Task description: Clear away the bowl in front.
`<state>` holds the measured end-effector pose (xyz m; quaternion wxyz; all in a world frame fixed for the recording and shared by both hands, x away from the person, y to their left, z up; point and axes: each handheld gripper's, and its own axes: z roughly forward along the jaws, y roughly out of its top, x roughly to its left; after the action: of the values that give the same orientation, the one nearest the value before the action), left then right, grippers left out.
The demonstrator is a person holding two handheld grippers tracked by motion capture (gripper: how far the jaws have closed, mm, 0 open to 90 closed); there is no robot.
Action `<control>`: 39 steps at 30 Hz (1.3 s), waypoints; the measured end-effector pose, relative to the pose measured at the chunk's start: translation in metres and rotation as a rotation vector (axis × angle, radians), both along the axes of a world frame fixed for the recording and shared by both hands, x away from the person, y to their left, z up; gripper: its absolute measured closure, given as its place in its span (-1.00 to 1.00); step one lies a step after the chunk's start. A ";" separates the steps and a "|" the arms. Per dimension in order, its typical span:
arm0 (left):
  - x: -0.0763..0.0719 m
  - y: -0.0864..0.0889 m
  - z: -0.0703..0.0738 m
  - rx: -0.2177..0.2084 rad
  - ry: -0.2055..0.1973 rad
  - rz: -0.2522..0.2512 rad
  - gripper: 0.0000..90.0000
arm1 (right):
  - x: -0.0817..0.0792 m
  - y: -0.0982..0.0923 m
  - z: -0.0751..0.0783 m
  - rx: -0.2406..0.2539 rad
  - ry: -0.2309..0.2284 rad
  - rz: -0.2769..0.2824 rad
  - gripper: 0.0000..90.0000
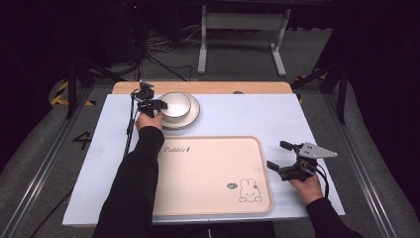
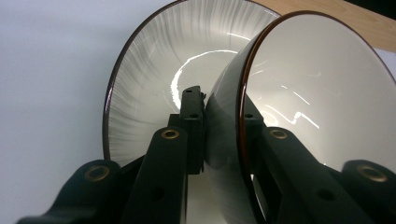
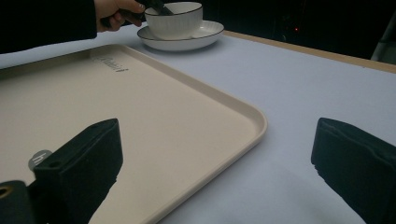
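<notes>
Left claw point(image 2: 223, 135) pinches glossy round bowl point(image 2: 322, 107) on ribbed plate point(image 2: 154, 70).

A pale blue table point(image 1: 237, 116) carries a beige tray point(image 1: 208, 173) (rabbit-printed) and a plate point(image 1: 190, 120).

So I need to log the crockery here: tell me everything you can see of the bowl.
The bowl is round and white, glossy like glazed ceramic, with a thin dark rim and fine ribbing on its outer wall. It looks empty. It sits upright on a matching plate at the far left of the table, beyond the beige tray. The left claw grips its rim, one jaw inside and one outside the wall.
</notes>
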<state>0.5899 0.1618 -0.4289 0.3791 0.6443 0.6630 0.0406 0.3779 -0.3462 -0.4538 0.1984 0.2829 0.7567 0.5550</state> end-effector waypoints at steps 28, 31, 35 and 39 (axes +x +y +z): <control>-0.020 0.005 0.043 0.005 -0.107 -0.037 0.73 | 0.000 0.000 0.000 -0.001 0.000 -0.002 -0.94; -0.024 0.007 0.049 -0.002 -0.122 -0.046 0.73 | 0.000 0.000 0.000 0.000 0.000 -0.003 -0.94; -0.028 0.009 0.055 -0.003 -0.131 -0.049 0.73 | 0.000 0.000 0.000 -0.001 0.000 -0.003 -0.94; -0.031 0.011 0.060 0.003 -0.138 -0.064 0.73 | 0.000 0.000 0.000 -0.001 0.000 -0.003 -0.94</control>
<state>0.5588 0.1731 -0.3691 0.4240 0.6614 0.6143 0.0735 0.3780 -0.3461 -0.4538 0.1994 0.2838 0.7565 0.5544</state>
